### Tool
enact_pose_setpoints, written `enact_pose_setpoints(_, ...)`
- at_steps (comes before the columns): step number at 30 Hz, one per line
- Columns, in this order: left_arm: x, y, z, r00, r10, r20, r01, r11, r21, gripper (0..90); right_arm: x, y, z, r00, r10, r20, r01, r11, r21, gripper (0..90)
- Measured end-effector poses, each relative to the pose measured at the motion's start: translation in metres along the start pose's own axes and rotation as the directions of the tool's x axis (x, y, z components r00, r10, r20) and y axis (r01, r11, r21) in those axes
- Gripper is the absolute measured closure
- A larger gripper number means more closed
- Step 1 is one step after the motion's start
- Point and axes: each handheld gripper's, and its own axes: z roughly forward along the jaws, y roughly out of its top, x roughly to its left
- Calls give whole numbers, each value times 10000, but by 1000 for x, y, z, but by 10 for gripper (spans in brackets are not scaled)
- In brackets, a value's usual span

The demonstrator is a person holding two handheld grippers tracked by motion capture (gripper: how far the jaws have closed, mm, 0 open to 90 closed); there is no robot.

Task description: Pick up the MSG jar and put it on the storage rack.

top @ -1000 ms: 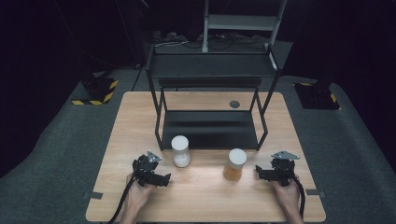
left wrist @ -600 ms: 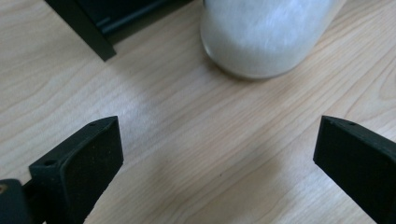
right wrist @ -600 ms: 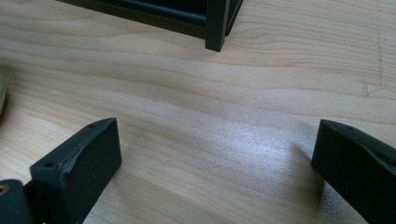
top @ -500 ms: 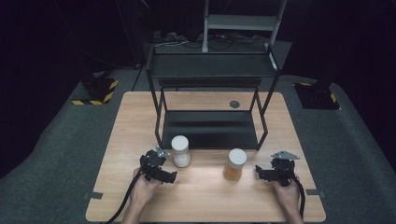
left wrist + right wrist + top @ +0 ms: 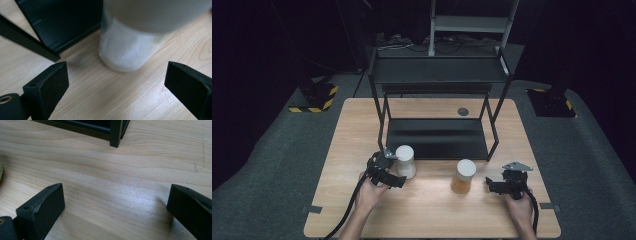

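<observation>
A: Where do the two jars stand?

B: Both sit on the wooden desk (image 5: 342, 150), toward its near edge, in front of the black shelf rack (image 5: 437, 90). The white-lidded jar of white powder (image 5: 405, 161) is just off the rack's front left leg. The amber jar (image 5: 463, 176), also with a white lid, stands to the right of it, a little nearer the front edge, and the two are apart.

A: And the left gripper (image 5: 393, 176)?

B: It sits just beside the white jar, on that jar's left and near side. In the left gripper view its jaws are spread wide, one at each lower corner, with the jar's base (image 5: 125, 53) ahead between them. Neither jaw touches it.

A: The right gripper (image 5: 493, 184)?

B: It is near the desk's front right corner, to the right of the amber jar and clear of it. Its jaws are also spread wide over bare wood, with a rack leg (image 5: 116, 132) ahead of them.

A: Anything else on the desk?

B: A small dark round disc (image 5: 463, 111) lies near the far edge, behind the rack.
</observation>
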Motion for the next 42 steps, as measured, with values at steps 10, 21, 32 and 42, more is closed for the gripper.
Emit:
enact_pose_setpoints(10, -1, 19, 2, 10000, -46, 34, 46, 10000, 50, 61, 0, 0, 0, 10000, 3, -3, -3, 10000, -1, 10)
enact_pose_setpoints(21, -6, 35, 10, 9998, -29, 171, 25, 9997, 235, 84, 0, 0, 0, 10000, 2, 4, -2, 10000, -1, 10)
enact_pose_setpoints(32, -5, 48, 18, 9999, 28, 131, -34, 9990, 453, 154, 0, 0, 0, 10000, 1, 12, -1, 10000, 0, 10)
enact_pose_setpoints(42, -7, 50, 21, 9999, 6, 117, -12, 9986, 534, 201, 0, 0, 0, 10000, 2, 12, -2, 10000, 0, 10)
